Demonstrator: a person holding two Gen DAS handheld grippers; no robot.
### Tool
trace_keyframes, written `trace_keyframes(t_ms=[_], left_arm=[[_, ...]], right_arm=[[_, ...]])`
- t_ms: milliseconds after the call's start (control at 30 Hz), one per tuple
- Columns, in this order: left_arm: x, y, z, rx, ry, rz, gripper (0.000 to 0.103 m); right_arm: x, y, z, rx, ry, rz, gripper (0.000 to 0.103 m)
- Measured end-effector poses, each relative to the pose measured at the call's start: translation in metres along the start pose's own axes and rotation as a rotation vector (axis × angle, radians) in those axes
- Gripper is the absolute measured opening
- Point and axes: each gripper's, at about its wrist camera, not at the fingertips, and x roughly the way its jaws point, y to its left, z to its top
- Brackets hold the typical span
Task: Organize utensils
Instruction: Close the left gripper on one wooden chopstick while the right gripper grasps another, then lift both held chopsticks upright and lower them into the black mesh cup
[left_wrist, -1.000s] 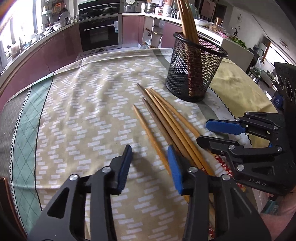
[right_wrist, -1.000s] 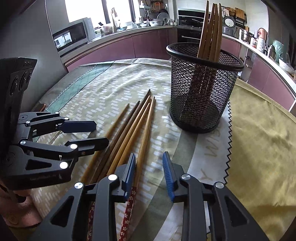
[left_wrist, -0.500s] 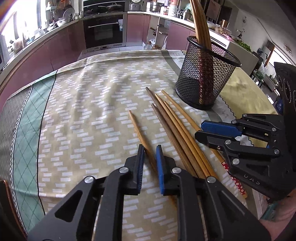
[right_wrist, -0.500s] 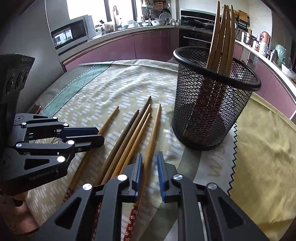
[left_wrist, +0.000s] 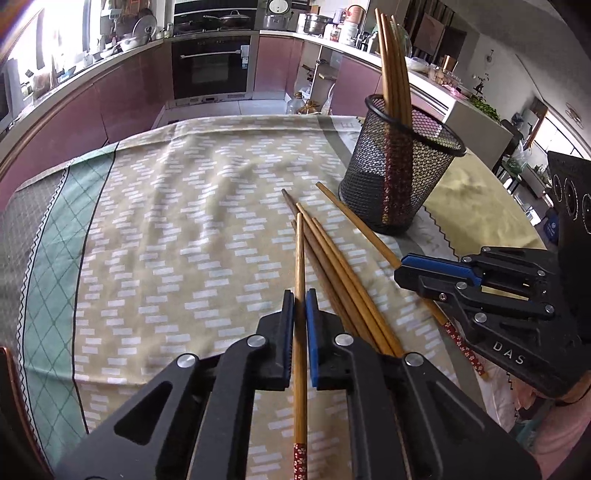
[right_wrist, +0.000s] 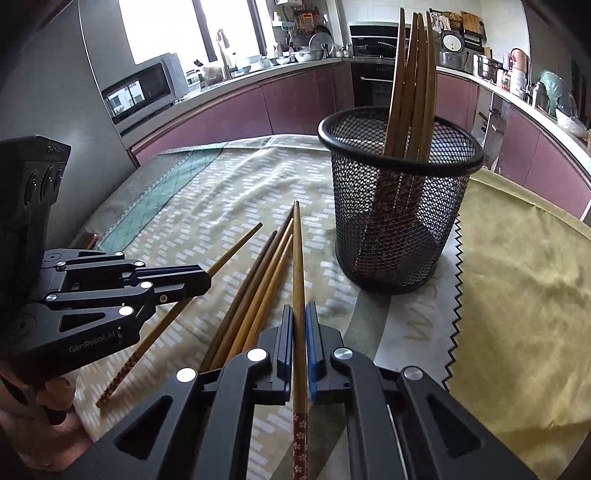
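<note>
Wooden chopsticks: several already stand in the mesh cup (left_wrist: 400, 173), upper right of frame; approx three lie loose (left_wrist: 347, 273) on the tablecloth (left_wrist: 166, 221) at center. Left gripper (left_wrist: 300, 325) pinches one stick (left_wrist: 300, 258), right gripper (right_wrist: 300, 332) pinches another (right_wrist: 298, 258), so I'd say roughly half done. Cloth at frame left is bare; cup rim stands high, so sticks prob. need lifting well clear.

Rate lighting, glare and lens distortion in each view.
Left wrist view: window glare blows out the top-left corner; fisheye bends the counter; the black mesh holder stays sharp. Right wrist view: bright window overexposed, dark vignette at corners.
</note>
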Motion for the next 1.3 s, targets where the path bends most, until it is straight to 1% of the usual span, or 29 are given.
trace_keyframes(t_ms=[233, 467, 867, 1067, 1300], left_arm=[[-0.026, -0.004, 0.006, 0.003, -0.052, -0.057, 0.007], [-0.057, -0.003, 0.015, 0.002, -0.105, -0.141, 0.007], [-0.118, -0.006, 0.050, 0.021, -0.238, -0.271, 0.007], [-0.134, -0.006, 0.075, 0.007, -0.294, -0.302, 0.007], [-0.153, -0.015, 0.117, 0.030, -0.379, -0.291, 0.007]], right_arm=[[-0.027, 0.002, 0.000, -0.012, -0.050, 0.057, 0.006], [-0.064, -0.002, 0.006, 0.004, -0.147, 0.112, 0.006], [-0.107, -0.024, 0.027, 0.037, -0.297, 0.110, 0.006], [-0.125, -0.033, 0.050, 0.026, -0.371, 0.095, 0.006], [-0.146, -0.040, 0.081, 0.011, -0.465, 0.059, 0.006]])
